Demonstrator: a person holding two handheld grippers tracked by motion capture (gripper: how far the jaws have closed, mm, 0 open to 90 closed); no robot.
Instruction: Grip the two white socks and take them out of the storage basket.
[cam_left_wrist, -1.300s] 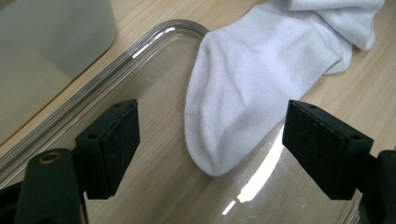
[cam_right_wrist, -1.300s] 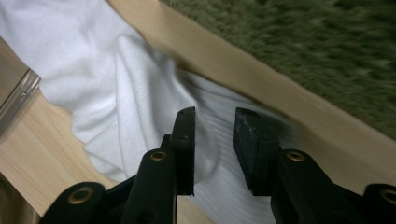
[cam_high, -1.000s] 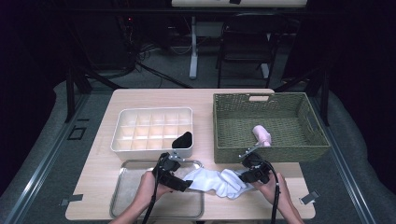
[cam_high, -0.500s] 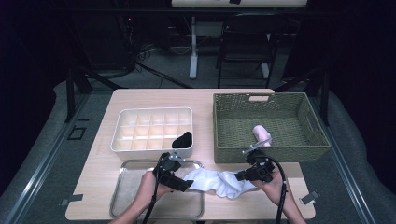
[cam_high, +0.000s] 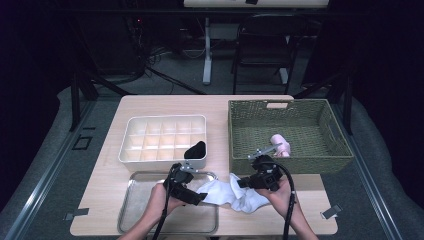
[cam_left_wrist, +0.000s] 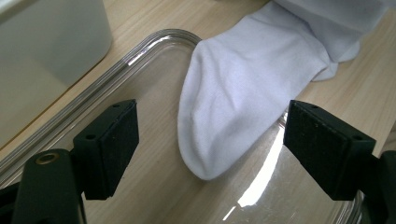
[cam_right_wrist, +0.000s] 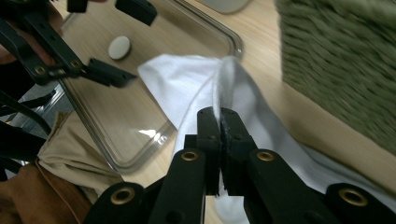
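Observation:
A white sock (cam_high: 225, 192) lies across the table's front edge, its toe end resting inside a clear tray (cam_high: 150, 210). My right gripper (cam_high: 243, 182) is shut on a raised fold of the sock (cam_right_wrist: 187, 88), and in the right gripper view its jaws (cam_right_wrist: 219, 116) press together on the cloth. My left gripper (cam_high: 197, 195) hovers low over the tray (cam_left_wrist: 140, 46). It is open (cam_left_wrist: 210, 144), and the sock's toe (cam_left_wrist: 233, 93) lies between the pads without touching them. One of the left gripper's fingers (cam_right_wrist: 108, 72) appears in the right gripper view.
A white compartment box (cam_high: 162, 140) behind the tray holds a black item (cam_high: 195, 149) in its near right cell. A woven green basket (cam_high: 285, 107) at the right holds a pink bundle (cam_high: 281, 145). A small white oval (cam_right_wrist: 119, 47) shows at the tray's floor.
My right gripper has risen a little with the sock's fold pinched in it, pulling the cloth up. The left gripper has stayed in place, open.

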